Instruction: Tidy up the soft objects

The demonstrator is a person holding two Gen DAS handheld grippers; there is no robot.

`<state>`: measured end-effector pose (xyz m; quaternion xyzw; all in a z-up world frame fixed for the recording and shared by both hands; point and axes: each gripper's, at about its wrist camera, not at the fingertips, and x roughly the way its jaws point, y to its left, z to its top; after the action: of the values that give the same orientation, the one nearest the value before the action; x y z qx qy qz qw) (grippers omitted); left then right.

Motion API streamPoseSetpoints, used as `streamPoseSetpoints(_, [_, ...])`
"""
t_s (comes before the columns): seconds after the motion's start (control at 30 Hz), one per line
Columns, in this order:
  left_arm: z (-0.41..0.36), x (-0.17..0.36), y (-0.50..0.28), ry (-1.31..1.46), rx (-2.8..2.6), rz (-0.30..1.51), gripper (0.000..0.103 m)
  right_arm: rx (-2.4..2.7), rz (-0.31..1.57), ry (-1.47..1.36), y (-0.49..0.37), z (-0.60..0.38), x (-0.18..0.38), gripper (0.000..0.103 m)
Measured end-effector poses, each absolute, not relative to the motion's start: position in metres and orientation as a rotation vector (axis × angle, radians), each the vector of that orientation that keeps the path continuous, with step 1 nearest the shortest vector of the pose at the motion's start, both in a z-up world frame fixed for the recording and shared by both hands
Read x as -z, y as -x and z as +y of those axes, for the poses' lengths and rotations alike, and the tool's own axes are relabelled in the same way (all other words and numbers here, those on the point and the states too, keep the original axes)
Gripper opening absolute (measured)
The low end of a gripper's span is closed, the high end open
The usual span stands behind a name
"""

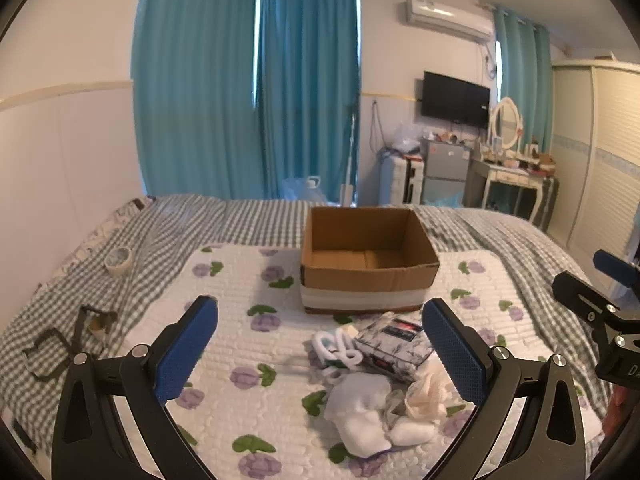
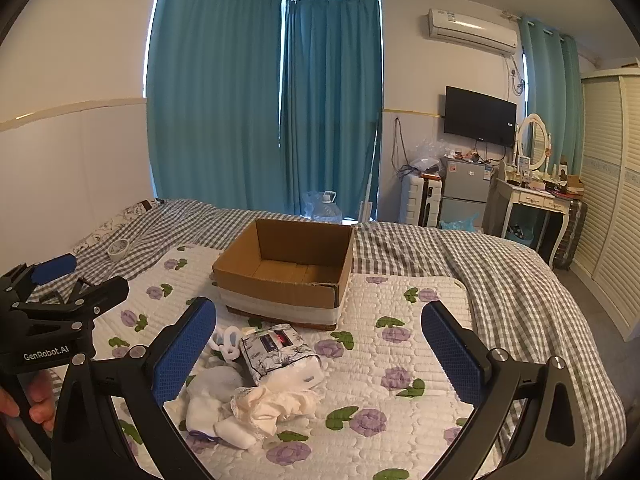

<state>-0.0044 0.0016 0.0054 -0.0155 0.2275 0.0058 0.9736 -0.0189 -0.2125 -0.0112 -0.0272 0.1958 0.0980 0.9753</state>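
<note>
Bed (image 2: 500, 264), grey-and-white check cover, fills the lower room. On it a white quilted mat (image 2: 400, 344) with purple flower print; all task items sit on this mat.

Cardboard box (image 1: 366, 278), open top, white band round its lower wall. Stands upright on the mat, beyond the fingertips of both grippers. Interior shows bare cardboard floor only; nothing seen in it.

Left gripper (image 1: 320, 346): blue pads spread wide apart, holding nothing. Right gripper (image 2: 319, 350): same, pads wide apart, nothing between them. Both hover above the mat, short of the box.

Soft pile, nearer than the box, not touching it as far as I can tell:
- Patterned tissue pack (image 1: 394, 340), grey-white print with dark label. In the left wrist view just inside the right finger; in the right wrist view just right of the left finger.
- White cloth bundle (image 1: 362, 412), lies between the left gripper's fingers, nearer the right one, closest to the camera.
- Cream lace-edged cloth (image 2: 276, 404), touching the white bundle, just beside the tissue pack.
- White looped item with teal (image 1: 336, 350), small, between pile and box; kind unclear.

Roll of tape (image 1: 119, 260) on the check cover, well outside the left gripper's left finger.
</note>
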Motion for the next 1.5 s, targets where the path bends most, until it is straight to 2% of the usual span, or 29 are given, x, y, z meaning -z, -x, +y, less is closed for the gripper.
streamPoseSetpoints(0.3, [-0.004,0.019,-0.008,0.031,0.008,0.533,0.103,-0.203,0.463,0.052,0.009,-0.219,0.027,0.103])
streamPoseSetpoints(0.67, [-0.025,0.118,-0.04,-0.015,0.02,0.827,0.103,-0.227,0.669,0.029,-0.028,-0.218,0.088,0.103])
streamPoseSetpoints(0.9, [-0.03,0.152,-0.059,-0.051,0.063,0.941,0.102,-0.27,0.814,0.076,-0.051,-0.195,0.129,0.103])
streamPoseSetpoints(0.97, [-0.031,0.159,-0.065,-0.043,0.08,0.968,0.092,-0.285,0.843,0.091,-0.055,-0.189,0.137,0.103])
streamPoseSetpoints(1.07, [-0.029,0.168,-0.073,-0.008,0.109,0.989,0.091,-0.304,0.876,0.104,-0.061,-0.181,0.146,0.102])
streamPoseSetpoints(1.13, [-0.029,0.172,-0.078,0.018,0.136,0.99,0.091,-0.316,0.901,0.11,-0.065,-0.176,0.15,0.098])
streamPoseSetpoints(1.2, [-0.028,0.176,-0.083,0.039,0.176,1.003,0.079,-0.327,0.925,0.112,-0.069,-0.172,0.156,0.094])
streamPoseSetpoints(1.23, [-0.027,0.179,-0.085,0.061,0.219,1.021,0.064,-0.331,0.935,0.112,-0.071,-0.171,0.158,0.093])
streamPoseSetpoints(1.33, [-0.026,0.179,-0.083,0.071,0.263,1.033,0.053,-0.336,0.967,0.113,-0.076,-0.167,0.164,0.087])
streamPoseSetpoints(1.43, [-0.024,0.174,-0.077,0.061,0.287,1.03,0.049,-0.352,0.999,0.109,-0.083,-0.162,0.171,0.07])
streamPoseSetpoints(1.5, [-0.021,0.171,-0.073,0.05,0.292,1.028,0.048,-0.366,1.022,0.102,-0.086,-0.159,0.175,0.049])
